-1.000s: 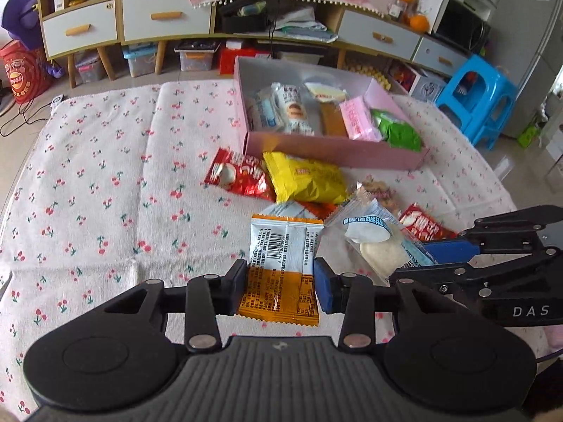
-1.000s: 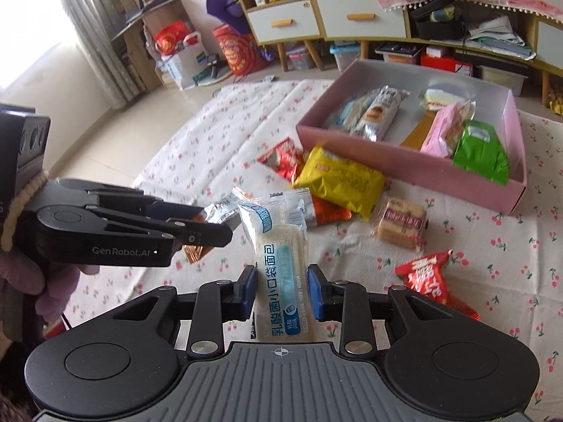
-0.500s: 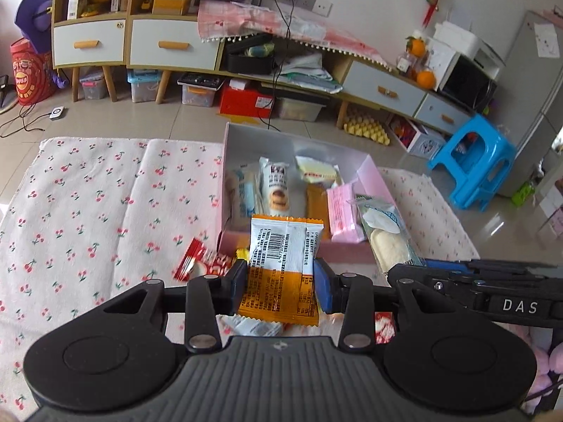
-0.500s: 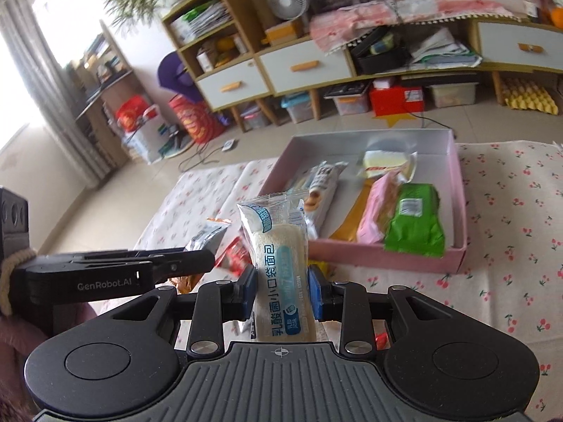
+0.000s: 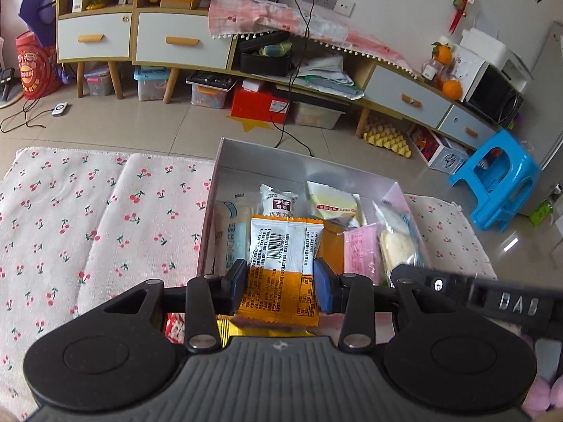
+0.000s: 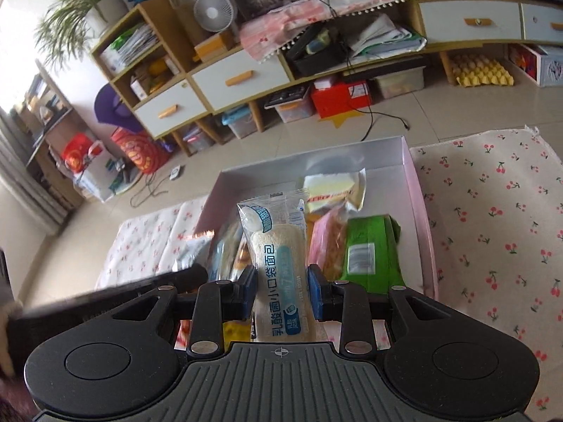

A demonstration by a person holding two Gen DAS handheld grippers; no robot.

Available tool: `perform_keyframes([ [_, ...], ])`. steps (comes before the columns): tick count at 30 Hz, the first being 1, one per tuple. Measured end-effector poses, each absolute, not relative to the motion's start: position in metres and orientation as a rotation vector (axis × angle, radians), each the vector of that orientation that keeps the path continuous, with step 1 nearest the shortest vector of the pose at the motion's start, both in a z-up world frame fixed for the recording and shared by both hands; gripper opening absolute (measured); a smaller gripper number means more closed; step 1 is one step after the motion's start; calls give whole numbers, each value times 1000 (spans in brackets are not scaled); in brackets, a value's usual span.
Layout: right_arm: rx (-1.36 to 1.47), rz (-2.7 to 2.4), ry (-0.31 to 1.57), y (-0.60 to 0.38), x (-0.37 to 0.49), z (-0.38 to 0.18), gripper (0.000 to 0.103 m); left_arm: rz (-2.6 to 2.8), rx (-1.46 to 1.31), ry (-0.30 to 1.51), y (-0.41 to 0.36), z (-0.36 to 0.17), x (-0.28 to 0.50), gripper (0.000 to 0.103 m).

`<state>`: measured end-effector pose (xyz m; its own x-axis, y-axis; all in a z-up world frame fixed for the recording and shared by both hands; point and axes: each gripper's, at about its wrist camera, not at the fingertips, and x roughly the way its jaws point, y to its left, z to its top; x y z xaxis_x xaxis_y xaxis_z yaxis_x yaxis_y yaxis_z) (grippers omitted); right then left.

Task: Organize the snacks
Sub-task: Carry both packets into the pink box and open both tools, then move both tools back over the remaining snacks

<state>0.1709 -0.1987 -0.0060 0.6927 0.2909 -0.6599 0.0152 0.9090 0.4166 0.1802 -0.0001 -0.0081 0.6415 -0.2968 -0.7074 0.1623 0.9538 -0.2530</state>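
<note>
My left gripper (image 5: 279, 290) is shut on an orange-and-white snack packet (image 5: 281, 253), held above the near part of the pink box (image 5: 225, 154). My right gripper (image 6: 281, 293) is shut on a white bread roll in a clear wrapper (image 6: 278, 256), also over the pink box (image 6: 404, 151). The box holds several snacks: a yellow cake pack (image 6: 334, 190), a green pack (image 6: 369, 249), a pink pack (image 5: 360, 249). The right gripper (image 5: 415, 274) shows at the right of the left wrist view, holding its bread roll (image 5: 397, 242).
The box sits on a cherry-print cloth (image 5: 88, 218) spread on the floor. A red packet (image 5: 174, 328) and a yellow one (image 5: 225, 330) lie under my left gripper. A blue stool (image 5: 499, 179) stands right; low cabinets (image 5: 176, 38) line the back wall.
Both grippers have carried their packets forward from the loose snacks on the cloth to over the pink box. The loose snacks have slipped out of sight beneath the grippers.
</note>
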Motion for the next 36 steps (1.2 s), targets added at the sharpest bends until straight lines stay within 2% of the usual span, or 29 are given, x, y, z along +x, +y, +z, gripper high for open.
perform_keyframes([
  [9,495,142,797,-200,216,-24,30,-263,-139,784,-2,-17,187,37],
  [21,462,114,774,-194,228,-30,33,-263,-141,796,2,-27,196,39],
  [23,475,117,773,-196,228,-29,34,-266,-126,791,2,-26,194,44],
  [25,481,116,777,-198,227,-28,44,-272,-120,785,1,-25,193,62],
  [26,476,112,776,-197,226,-27,50,-273,-118,781,1,-24,192,65],
  [36,426,108,767,-194,210,-8,61,-285,-78,754,-7,-6,180,79],
])
